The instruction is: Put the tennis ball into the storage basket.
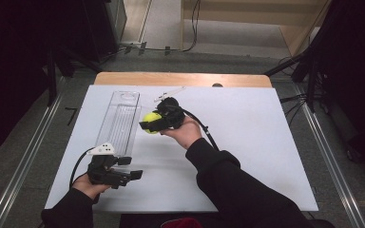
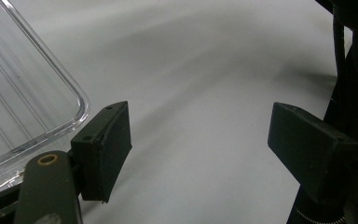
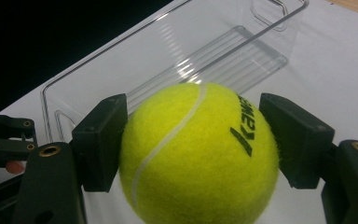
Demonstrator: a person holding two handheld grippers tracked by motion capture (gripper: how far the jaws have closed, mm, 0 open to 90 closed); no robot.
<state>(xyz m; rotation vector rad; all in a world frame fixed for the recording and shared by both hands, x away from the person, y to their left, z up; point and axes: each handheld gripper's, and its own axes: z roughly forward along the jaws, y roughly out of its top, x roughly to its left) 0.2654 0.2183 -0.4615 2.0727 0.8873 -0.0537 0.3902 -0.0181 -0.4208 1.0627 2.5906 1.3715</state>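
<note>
Your white-covered worktop (image 1: 247, 142) carries one long clear plastic tray (image 1: 120, 118), its long axis running away from you, far end toward the wooden edge. One yellow-green felt tennis ball (image 1: 151, 123) sits pinched in your right gripper (image 1: 153, 124), held just beside the tray's right wall, above the worktop; its printed lettering faces the right jaw. Your left gripper (image 1: 132, 167) hovers near the tray's near end, jaws spread wide, holding nothing.

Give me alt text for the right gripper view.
A yellow tennis ball is clamped between the right gripper's two black jaws. Behind it, an empty clear plastic tray lies on the white table.
</note>
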